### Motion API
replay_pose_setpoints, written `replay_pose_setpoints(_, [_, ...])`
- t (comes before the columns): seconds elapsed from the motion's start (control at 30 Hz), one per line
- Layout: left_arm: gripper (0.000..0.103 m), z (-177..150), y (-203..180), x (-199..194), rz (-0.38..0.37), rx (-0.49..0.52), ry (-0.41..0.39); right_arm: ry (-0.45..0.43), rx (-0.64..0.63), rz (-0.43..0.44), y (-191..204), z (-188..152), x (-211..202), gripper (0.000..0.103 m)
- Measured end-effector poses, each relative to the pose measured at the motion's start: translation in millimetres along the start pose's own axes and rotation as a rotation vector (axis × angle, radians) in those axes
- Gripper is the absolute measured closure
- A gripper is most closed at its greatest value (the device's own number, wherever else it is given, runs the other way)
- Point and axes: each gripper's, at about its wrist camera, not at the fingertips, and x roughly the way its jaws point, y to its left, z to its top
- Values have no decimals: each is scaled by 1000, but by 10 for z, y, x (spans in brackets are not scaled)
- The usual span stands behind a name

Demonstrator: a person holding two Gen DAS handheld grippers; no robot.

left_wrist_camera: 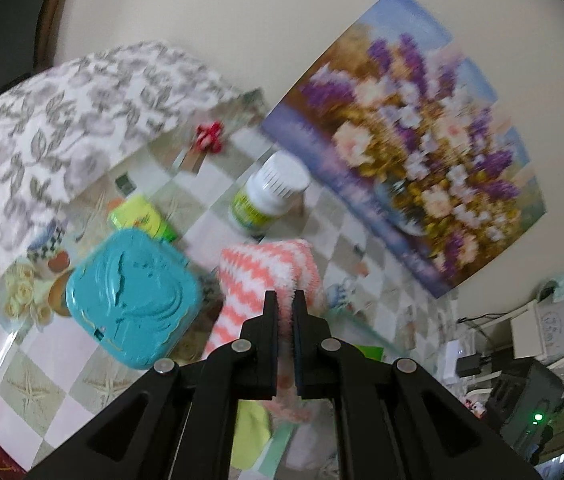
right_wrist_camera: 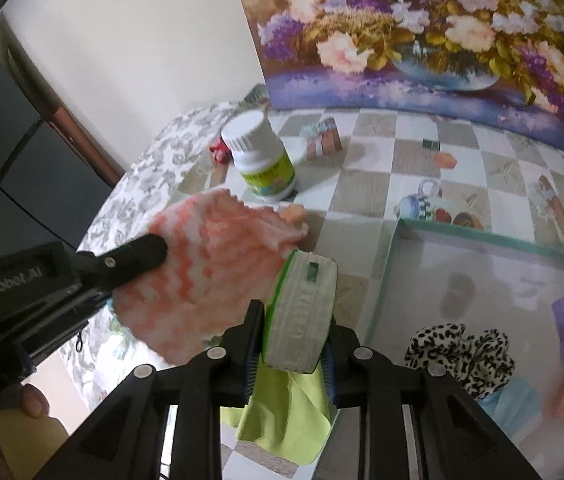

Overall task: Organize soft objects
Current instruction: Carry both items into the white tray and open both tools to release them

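Sock [left_wrist_camera: 269, 276], one, fuzzy with coral and white zigzag, hangs pinched between the jaws of the left gripper [left_wrist_camera: 286, 300], which are closed on its edge; it is off the table [left_wrist_camera: 61, 380], above the checkered cloth. Its long axis runs from the jaws away toward the bottle, toe end rounded and up in the left view. In the right view the same sock [right_wrist_camera: 217, 264] droops as a blurred slab beside the left gripper [right_wrist_camera: 149, 254].

Tissue pack [right_wrist_camera: 302, 312], one, white with green edge, is clamped by the right gripper [right_wrist_camera: 296, 320], jaws partway apart and pressing its two sides. Its long axis lies along the fingers, tilted slightly right.

One yellow-green cloth [right_wrist_camera: 286, 420] lies below the pack. One tray [right_wrist_camera: 390, 272] with green rim sits right, holding one leopard scrunchie [right_wrist_camera: 458, 352], a purple item, a blue item and a blurred pink thing.

Around:
- one white-capped bottle [left_wrist_camera: 265, 196], upright
- one teal tin [left_wrist_camera: 129, 296], just left of the sock
- one flower painting [left_wrist_camera: 414, 140] against the wall
- one red bow [left_wrist_camera: 209, 136]

A fingertip [right_wrist_camera: 33, 400] shows at lower left.
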Motion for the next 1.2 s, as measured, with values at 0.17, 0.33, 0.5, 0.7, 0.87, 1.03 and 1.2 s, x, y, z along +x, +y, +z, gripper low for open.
replay_pose_setpoints(0.17, [98,44,-137,-232,-58,44,-86,-38,3,9,-6,39,-135,76])
replay_pose_setpoints(0.33, [98,53,-242,-440,-112,87,-147,-70,17,15,-38,76,-251,76])
replay_pose_setpoints(0.5, [98,35,-370,-653,-162,138,-211,-115,39,8,-115,108,-409,76])
replay_pose_setpoints(0.7, [98,-41,-551,-828,-208,203,-255,-180,65,-53,-246,142,-703,76])
replay_pose_setpoints(0.87, [98,-152,-746,-896,-236,270,-265,-231,103,-124,-422,180,-987,76])
replay_pose_setpoints(1.03, [98,-311,-991,-917,-266,351,-249,-272,176,-176,-698,191,-1258,76])
replay_pose_setpoints(1.2, [97,-536,-1240,-876,-308,430,-191,-312,258,-236,-1034,101,-1504,76])
